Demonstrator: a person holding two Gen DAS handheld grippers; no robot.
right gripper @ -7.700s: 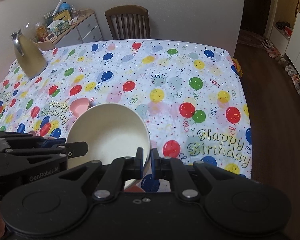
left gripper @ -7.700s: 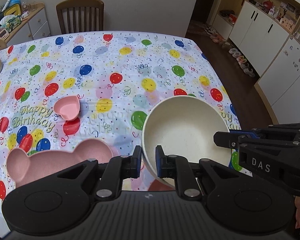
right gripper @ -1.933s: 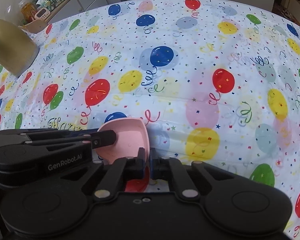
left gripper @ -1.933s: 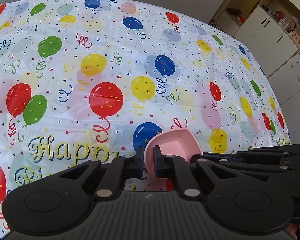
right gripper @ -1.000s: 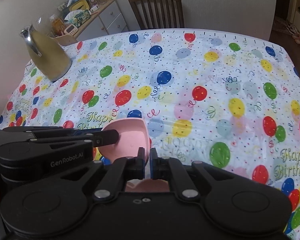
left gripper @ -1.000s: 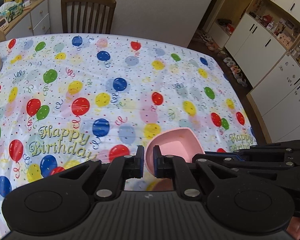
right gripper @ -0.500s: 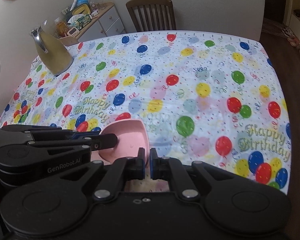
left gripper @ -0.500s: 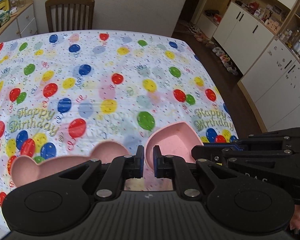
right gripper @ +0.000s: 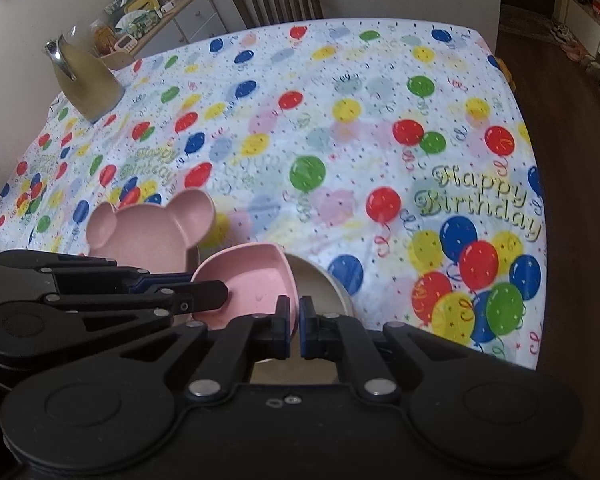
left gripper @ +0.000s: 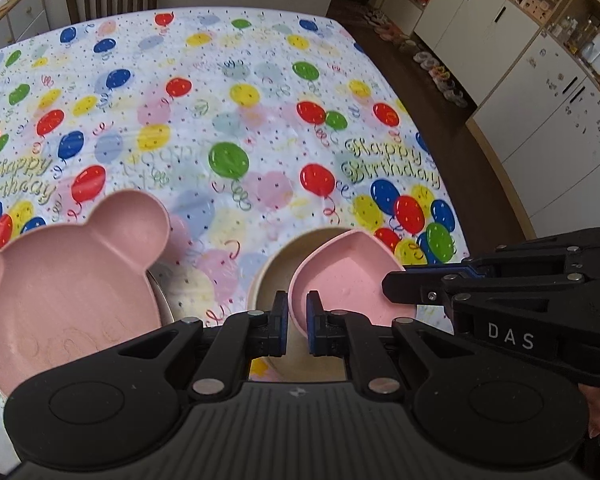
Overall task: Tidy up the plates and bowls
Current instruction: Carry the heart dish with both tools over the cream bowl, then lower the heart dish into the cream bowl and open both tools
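Both claws are clamped on the pink heart bowl (left gripper: 342, 280): my left gripper (left gripper: 297, 320) pinches its near rim, my right gripper (right gripper: 294, 322) the opposite rim. It hangs tilted over the cream bowl (right gripper: 320, 280), beside the bear plate (left gripper: 68, 280). Nesting step, I reckon: next I level it, lower it inside, then let go.
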